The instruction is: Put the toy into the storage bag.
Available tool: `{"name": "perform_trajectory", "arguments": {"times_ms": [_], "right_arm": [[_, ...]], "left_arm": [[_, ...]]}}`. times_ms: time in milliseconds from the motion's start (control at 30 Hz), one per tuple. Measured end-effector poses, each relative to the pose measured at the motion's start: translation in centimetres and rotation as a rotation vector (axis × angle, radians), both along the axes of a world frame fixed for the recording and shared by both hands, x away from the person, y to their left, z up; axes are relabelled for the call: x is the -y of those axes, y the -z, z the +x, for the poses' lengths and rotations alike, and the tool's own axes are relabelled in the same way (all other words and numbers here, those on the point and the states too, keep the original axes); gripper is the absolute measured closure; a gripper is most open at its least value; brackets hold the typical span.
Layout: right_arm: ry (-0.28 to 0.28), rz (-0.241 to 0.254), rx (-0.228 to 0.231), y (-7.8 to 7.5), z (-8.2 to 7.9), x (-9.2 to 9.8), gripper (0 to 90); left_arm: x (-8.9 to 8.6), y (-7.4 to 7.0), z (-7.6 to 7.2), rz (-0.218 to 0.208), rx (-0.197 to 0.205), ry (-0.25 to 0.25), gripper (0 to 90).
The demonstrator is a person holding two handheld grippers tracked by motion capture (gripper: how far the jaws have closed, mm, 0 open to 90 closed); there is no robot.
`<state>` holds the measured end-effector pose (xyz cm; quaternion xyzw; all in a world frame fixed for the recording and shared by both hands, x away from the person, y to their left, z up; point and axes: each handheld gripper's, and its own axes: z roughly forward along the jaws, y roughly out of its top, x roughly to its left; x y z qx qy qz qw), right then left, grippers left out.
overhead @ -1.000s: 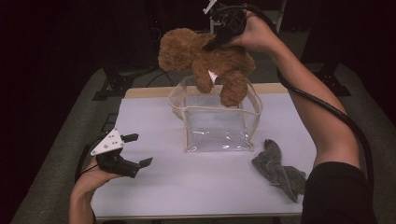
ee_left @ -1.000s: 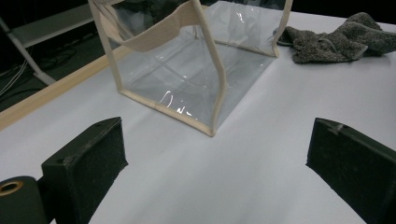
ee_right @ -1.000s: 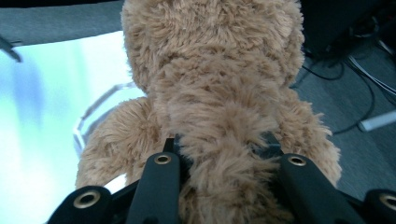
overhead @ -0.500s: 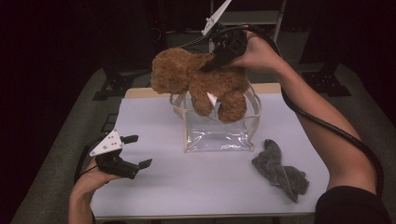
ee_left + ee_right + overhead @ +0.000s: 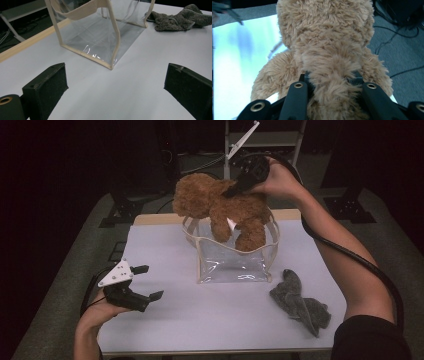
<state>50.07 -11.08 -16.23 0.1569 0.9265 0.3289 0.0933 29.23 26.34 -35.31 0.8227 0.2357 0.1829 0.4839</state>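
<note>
Step in hand: loading the teddy bear [image 5: 222, 207] into the clear bag [image 5: 232, 262]. Your right gripper [image 5: 235, 190] is clamped on a fold of plush at the bear's back — the right gripper view shows fur bunched between the two black jaws. The bear hangs at the far side of the table [image 5: 170, 325], over the bag's open mouth, its legs already dipping past the cream-trimmed rim; head and trunk sit above it, leaning left.

Your left gripper [image 5: 146, 282] rests at the near left, jaws spread wide with nothing between them, pointing at the bag's near corner and well apart from it. A grey cloth [image 5: 300, 302] lies near right of the bag, untouched.

Next move, as I judge it: lower the bear straight down and centre the body between the handles. The bag is soft-walled — expect the rim to fold inward under the head. Bring your left gripper up to steady the near-left edge before you release.
</note>
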Motion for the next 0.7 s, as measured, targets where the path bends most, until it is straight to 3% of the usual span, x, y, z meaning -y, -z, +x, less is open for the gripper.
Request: {"name": "perform_trajectory", "arguments": {"times_ms": [233,467,700], "right_arm": [[0.059,0.018,-0.010,0.6,1.3,1.9,68.8],[0.000,-0.029,-0.008,1.9,-1.0,1.5,68.8],[-0.023,-0.006,-0.055,4.6,-2.0,2.0,68.8]], "left_arm": [[0.1,0.1,0.0,0.005,-0.003,0.005,3.7],[0.2,-0.1,-0.1,0.006,-0.002,0.010,3.7],[0.3,0.0,-0.1,0.006,-0.006,0.012,3.7]]}}
